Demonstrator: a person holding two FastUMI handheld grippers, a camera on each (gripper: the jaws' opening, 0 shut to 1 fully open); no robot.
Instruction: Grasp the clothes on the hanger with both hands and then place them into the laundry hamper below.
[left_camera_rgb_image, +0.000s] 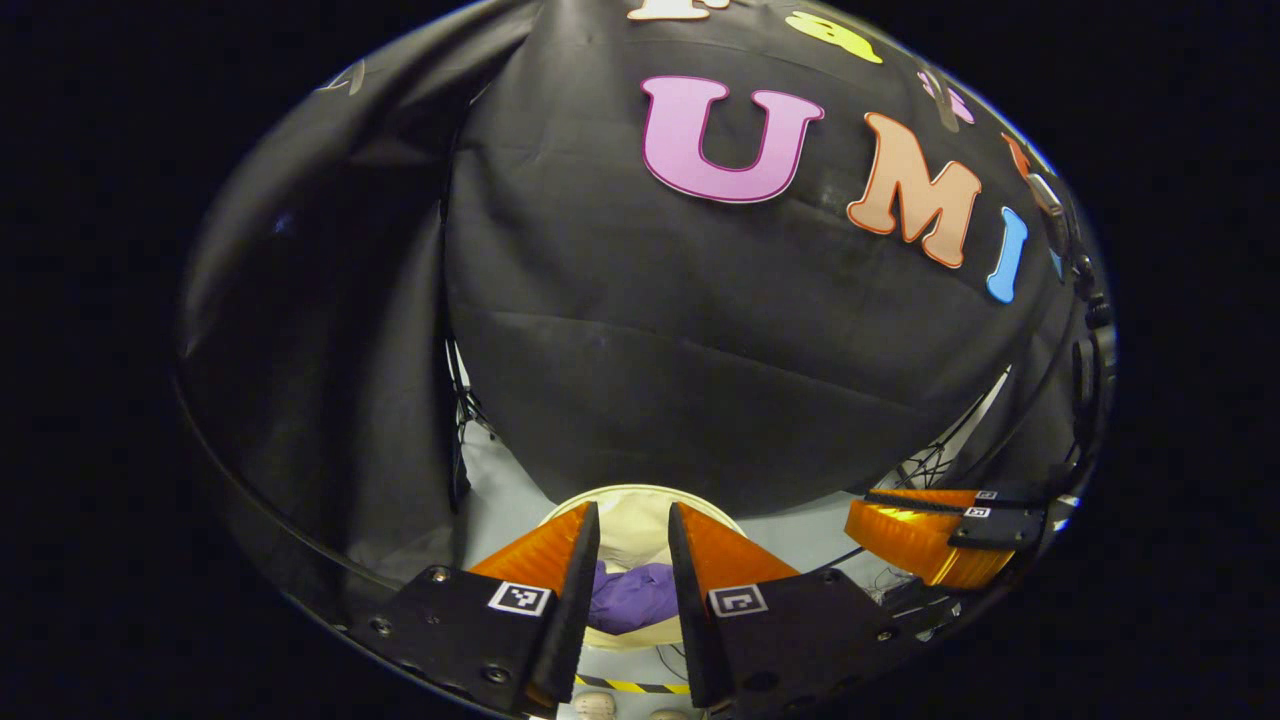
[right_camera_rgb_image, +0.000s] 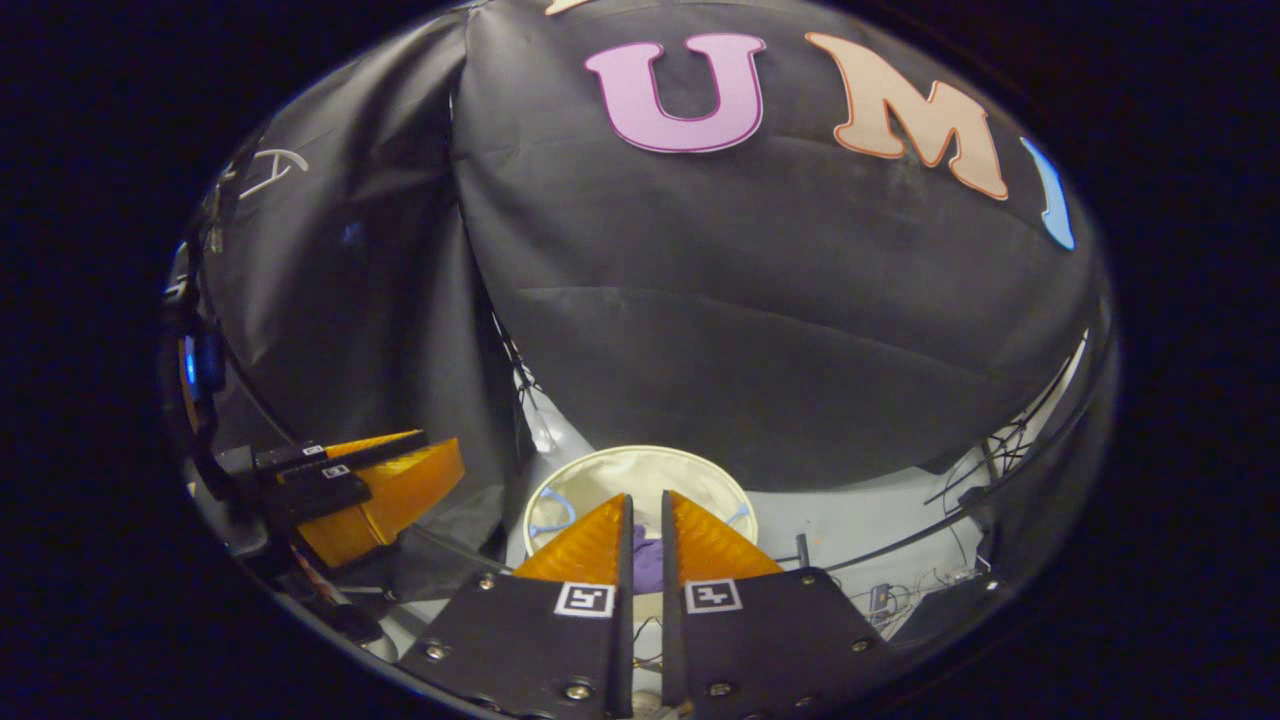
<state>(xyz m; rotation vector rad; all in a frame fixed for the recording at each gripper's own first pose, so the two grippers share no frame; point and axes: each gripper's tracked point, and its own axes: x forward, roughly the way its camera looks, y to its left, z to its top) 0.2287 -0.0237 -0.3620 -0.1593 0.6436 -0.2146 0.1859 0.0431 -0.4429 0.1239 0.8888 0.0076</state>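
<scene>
With the purple clothes (left_camera_rgb_image: 632, 597) lying in the hamper (left_camera_rgb_image: 640, 492) at six o'clock, my left gripper (left_camera_rgb_image: 633, 560) gapes empty and my right gripper (right_camera_rgb_image: 646, 545) is nearly closed on nothing, both apparently finished.

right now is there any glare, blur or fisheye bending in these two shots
Left gripper view: strong fisheye bending curves the black cloth wall; the purple garment in the round cream fabric hamper is sharp; a bright glare patch sits on the right gripper. Right gripper view: same bending, dim overall, hamper rim well lit, the left gripper slightly soft near the edge.
</scene>
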